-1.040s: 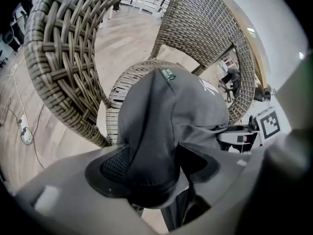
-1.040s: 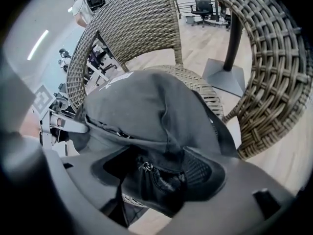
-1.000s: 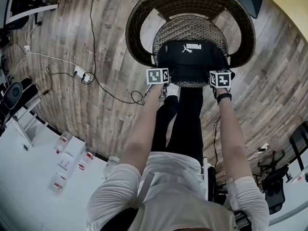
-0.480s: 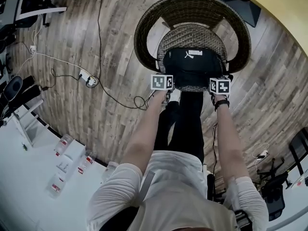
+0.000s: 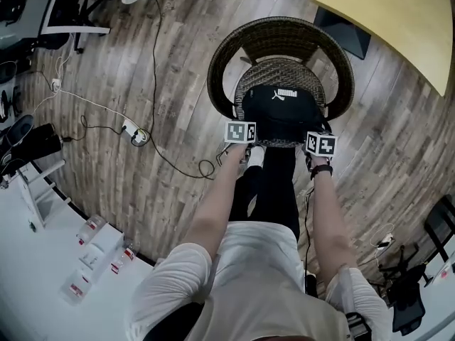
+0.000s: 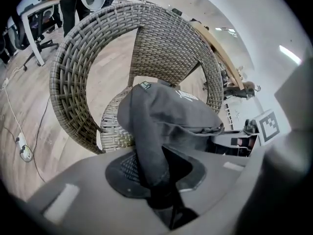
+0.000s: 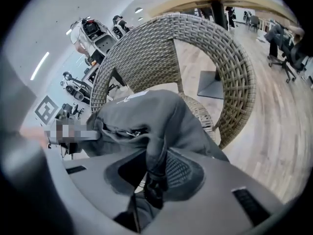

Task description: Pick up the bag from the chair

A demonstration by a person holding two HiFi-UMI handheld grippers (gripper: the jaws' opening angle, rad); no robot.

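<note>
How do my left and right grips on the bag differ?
The left gripper pinches a broad fold on the left of the bag; the right gripper pinches a narrower, strap-like fold on its right. In the head view the right sits slightly lower than the left. Both are shut on bag fabric.

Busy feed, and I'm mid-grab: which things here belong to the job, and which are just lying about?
Job: bag, chair, left gripper and right gripper, both clamped on the bag.

Lying about: power strip, cable, bottles, white table, yellow table.
</note>
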